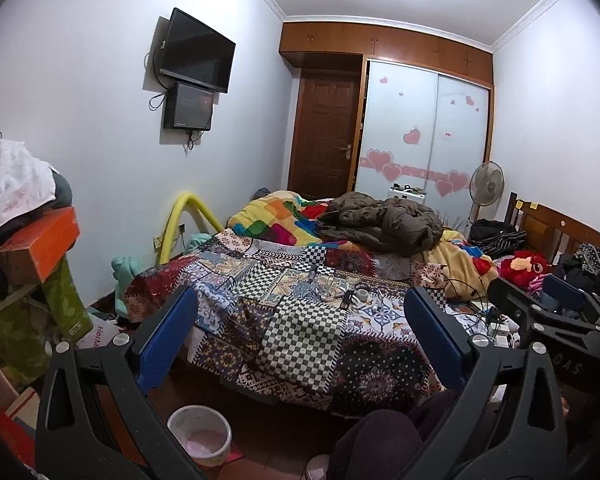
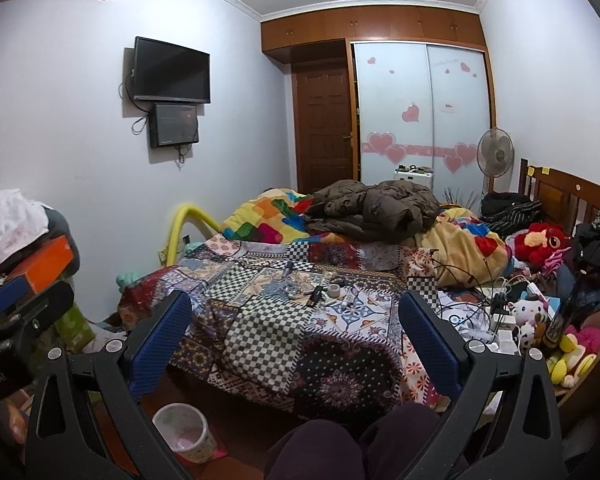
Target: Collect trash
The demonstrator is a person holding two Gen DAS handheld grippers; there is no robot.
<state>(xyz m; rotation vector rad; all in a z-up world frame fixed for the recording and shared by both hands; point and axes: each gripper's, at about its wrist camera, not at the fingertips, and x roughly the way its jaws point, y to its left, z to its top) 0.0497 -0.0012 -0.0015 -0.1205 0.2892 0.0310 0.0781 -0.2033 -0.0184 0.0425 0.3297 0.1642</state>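
A bed with a patterned patchwork cover [image 1: 300,320] [image 2: 292,320] fills the middle. Small loose items [image 1: 350,294] [image 2: 328,290], among them a tape roll and a dark stick-like piece, lie on the cover near its centre. A white waste bin with a pink liner [image 1: 200,434] [image 2: 184,432] stands on the floor at the bed's near left corner. My left gripper [image 1: 300,328] is open and empty, held above the near end of the bed. My right gripper [image 2: 296,328] is open and empty beside it, also short of the items.
A brown jacket [image 1: 384,220] and colourful blanket [image 1: 276,216] lie farther up the bed. Cables, chargers and plush toys [image 2: 532,312] crowd the right side by the wooden headboard [image 2: 568,196]. Stacked boxes and clothes [image 1: 28,240] stand at left. The person's knees [image 2: 340,444] are below.
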